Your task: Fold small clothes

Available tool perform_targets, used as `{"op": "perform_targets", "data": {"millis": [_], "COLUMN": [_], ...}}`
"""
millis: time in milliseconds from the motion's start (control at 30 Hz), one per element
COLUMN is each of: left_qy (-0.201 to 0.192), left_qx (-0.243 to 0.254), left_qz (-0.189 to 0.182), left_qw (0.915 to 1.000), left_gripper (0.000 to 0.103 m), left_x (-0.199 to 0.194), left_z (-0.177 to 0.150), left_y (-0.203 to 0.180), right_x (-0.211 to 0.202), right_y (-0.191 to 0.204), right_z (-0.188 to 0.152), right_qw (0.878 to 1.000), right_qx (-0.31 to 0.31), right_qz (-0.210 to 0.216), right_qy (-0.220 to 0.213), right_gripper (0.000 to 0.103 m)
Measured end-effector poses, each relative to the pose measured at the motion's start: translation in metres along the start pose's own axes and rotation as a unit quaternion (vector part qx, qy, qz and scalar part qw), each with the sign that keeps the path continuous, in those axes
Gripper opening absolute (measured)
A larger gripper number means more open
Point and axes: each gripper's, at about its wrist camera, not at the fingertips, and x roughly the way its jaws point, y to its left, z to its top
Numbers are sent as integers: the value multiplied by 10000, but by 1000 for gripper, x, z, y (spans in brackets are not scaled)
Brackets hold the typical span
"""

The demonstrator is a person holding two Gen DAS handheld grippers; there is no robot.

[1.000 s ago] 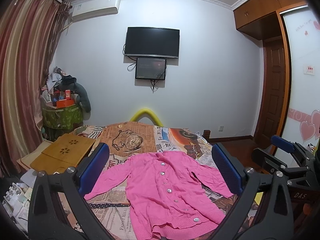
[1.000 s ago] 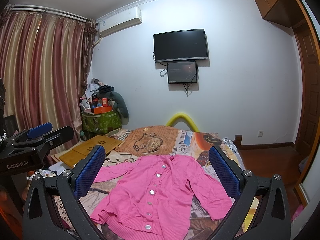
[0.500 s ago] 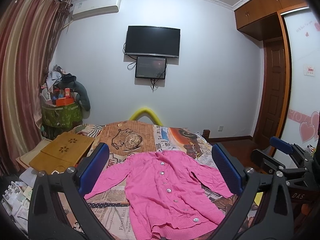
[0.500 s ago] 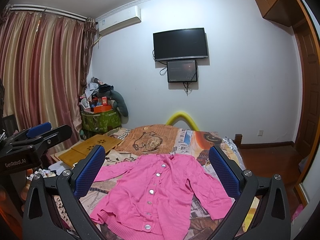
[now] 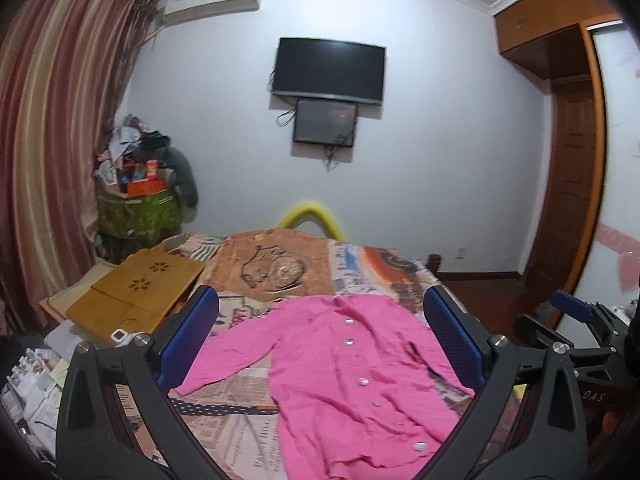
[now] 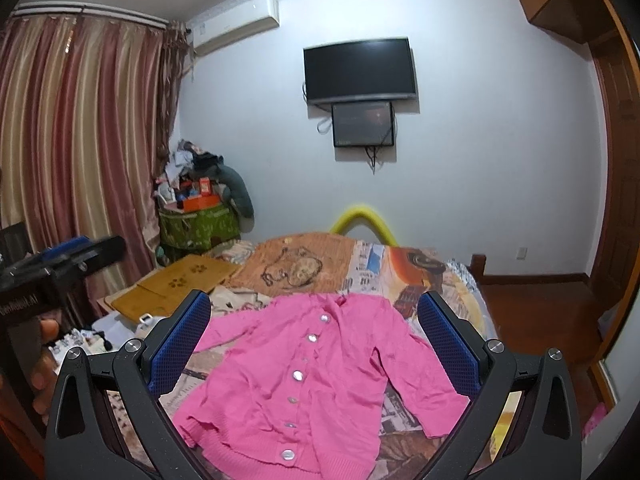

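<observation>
Two hand-held grippers hang above a bed with their blue-padded jaws spread wide and nothing between them: the left gripper and the right gripper both frame the bright pink, button-front knitted cardigan that lies face up below. The garment is spread flat on the newspaper-print bedspread, ribbed hem nearest the cameras, collar toward the far end, both sleeves angled outward. The fold has evidently not begun. Doing it well probably means each claw taking one side low, at a cuff or shoulder seam, pinching only the sleeve layer, then carrying it across the button line so the edges meet squarely; a bite into the bedspread would drag the whole garment askew. Beside the bed, to the left, rests a light wooden folding tray. Beyond the footboard, a dark wall-mounted television faces the scene.
</observation>
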Motion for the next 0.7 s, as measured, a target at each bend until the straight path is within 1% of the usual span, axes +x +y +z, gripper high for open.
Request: {"op": "perform_targets", "data": {"millis": [100, 167, 267, 333, 400, 467, 567, 633, 700], "left_qy": [193, 260, 469, 582, 776, 964, 1361, 1555, 1879], "left_qx": [-101, -168, -225, -256, -323, -383, -504, -492, -488], "left_qz": [156, 329, 732, 922, 1172, 1315, 1533, 1632, 1647], "left_qw": [9996, 9990, 9960, 9937, 9895, 9859, 9775, 9730, 9671], "left_gripper": [103, 103, 103, 103, 103, 103, 103, 103, 103], "left_x": [22, 34, 64, 79, 100, 116, 147, 163, 181], "left_z": [-3, -7, -19, -26, -37, -45, -63, -73, -84], "left_y": [19, 30, 57, 71, 93, 110, 142, 155, 173], "right_x": [21, 37, 54, 66, 79, 91, 108, 121, 132], "right_y": [-7, -13, -20, -25, -28, -32, -38, -43, -51], "right_z": [-6, -10, -13, -15, -16, -16, -19, -21, -24], "right_qw": [9997, 9993, 9986, 9980, 9972, 9965, 9952, 9938, 9922], "right_qx": [79, 126, 165, 169, 147, 108, 89, 82, 91], "right_qz": [-30, -22, -51, -89, -142, -156, -164, -191, -231], "right_qy": [224, 362, 509, 608, 717, 813, 965, 1092, 1221], "right_gripper": [103, 103, 103, 103, 103, 103, 103, 103, 103]}}
